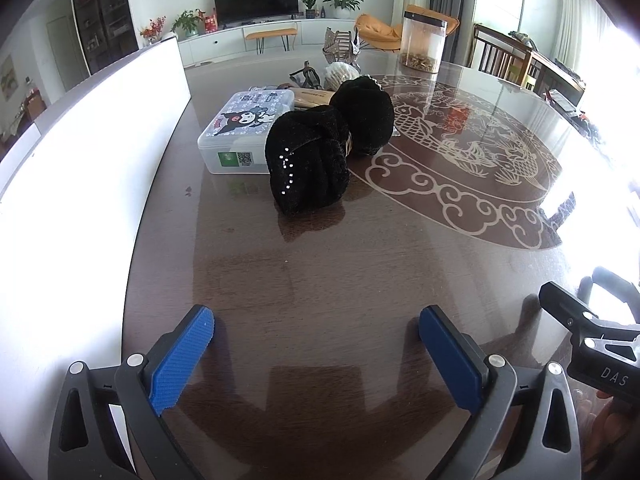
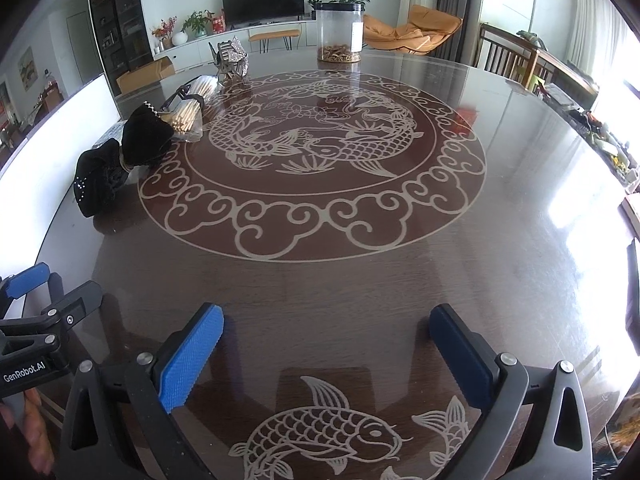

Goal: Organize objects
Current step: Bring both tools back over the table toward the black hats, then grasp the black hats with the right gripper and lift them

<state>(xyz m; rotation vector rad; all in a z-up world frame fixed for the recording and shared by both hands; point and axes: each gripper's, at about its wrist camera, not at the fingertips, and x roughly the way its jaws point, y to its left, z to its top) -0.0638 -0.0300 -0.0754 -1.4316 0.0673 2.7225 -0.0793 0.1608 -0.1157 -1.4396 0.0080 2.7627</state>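
Both grippers are held wide apart and empty over the near edge of the dark round table [image 2: 360, 280]: the left gripper [image 1: 316, 344] and the right gripper [image 2: 326, 340], nothing between their blue pads. A black velvet bow [image 1: 328, 148] is laid near the table's left edge, touching a clear plastic box [image 1: 236, 132]. A clear jar [image 2: 339, 28] is seen at the far edge.

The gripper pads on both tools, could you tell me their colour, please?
Blue, with a ribbed texture; the left gripper pads show it best in the left wrist view.
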